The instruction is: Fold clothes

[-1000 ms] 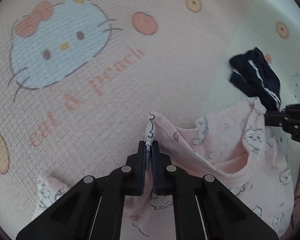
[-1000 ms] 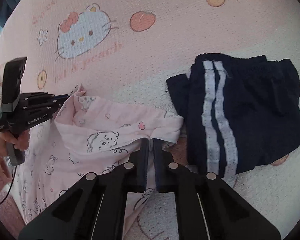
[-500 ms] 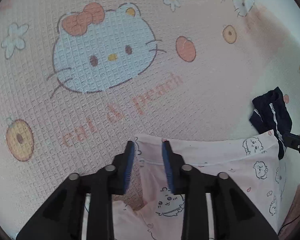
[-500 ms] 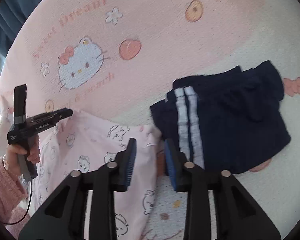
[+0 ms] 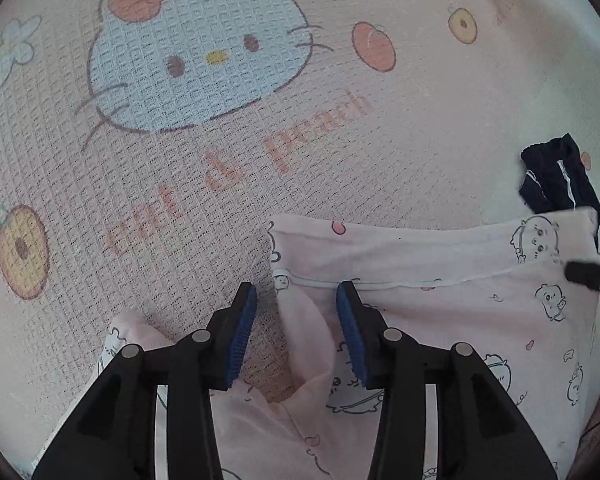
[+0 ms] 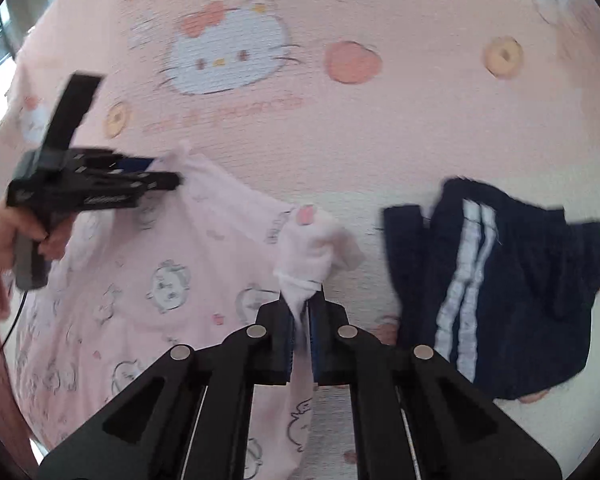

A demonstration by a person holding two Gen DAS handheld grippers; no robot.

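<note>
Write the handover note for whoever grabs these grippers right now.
Left gripper: jaws opening, nothing pinched; a corner of the pink garment lies loose between its fingers.
Right gripper: shut on the pink garment's other corner, bunched and lifted off the blanket.
Navy striped shorts: folded, lying to the right of the pink garment.
Done: the navy shorts look folded already.
Left: the pink garment is spread and rumpled, its fold unfinished. Probably regrasp with the left, then fold it and set it flat.
</note>
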